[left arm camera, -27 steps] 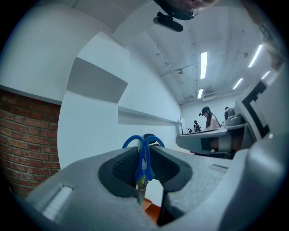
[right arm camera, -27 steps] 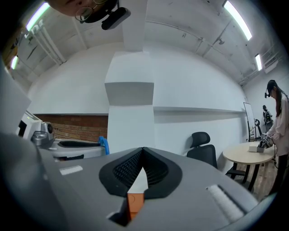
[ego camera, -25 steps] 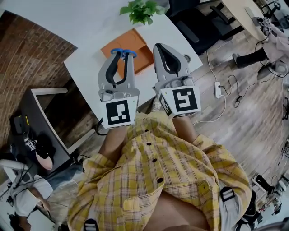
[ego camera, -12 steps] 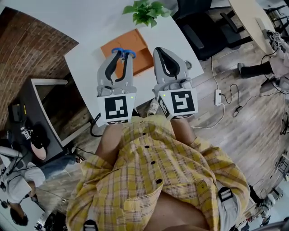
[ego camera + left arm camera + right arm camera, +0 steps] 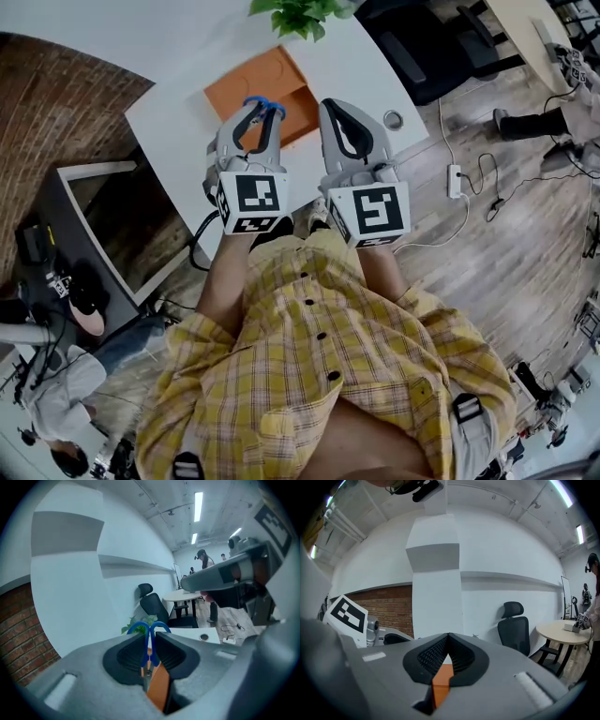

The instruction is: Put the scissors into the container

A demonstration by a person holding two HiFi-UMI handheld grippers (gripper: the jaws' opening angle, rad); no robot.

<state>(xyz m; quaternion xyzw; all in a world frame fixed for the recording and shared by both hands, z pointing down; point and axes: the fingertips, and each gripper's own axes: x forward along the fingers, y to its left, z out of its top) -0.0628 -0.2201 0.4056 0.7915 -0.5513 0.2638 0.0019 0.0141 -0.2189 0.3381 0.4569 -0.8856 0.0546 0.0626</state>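
Observation:
Blue-handled scissors [image 5: 267, 104] are clamped between the jaws of my left gripper [image 5: 260, 112], the handle loops sticking out past the fingertips. In the left gripper view the scissors [image 5: 149, 632] stand upright between the pads. The left gripper hangs over the near edge of the orange container [image 5: 258, 80], a flat open tray on the white table [image 5: 178, 112]. My right gripper [image 5: 330, 103] is beside it on the right, shut with nothing between its fingers. Orange from the container [image 5: 442, 681] shows below its closed pads.
A potted plant [image 5: 300, 14] stands at the table's far edge. A small round object [image 5: 393, 119] lies near the table's right corner. A dark desk [image 5: 103, 244] is on the left, black office chairs [image 5: 422, 47] at the right, and a power strip [image 5: 456, 183] on the wooden floor.
My left gripper has moved forward and a little right with the scissors, closer to the right gripper and over the container's near edge. The right gripper has hardly moved.

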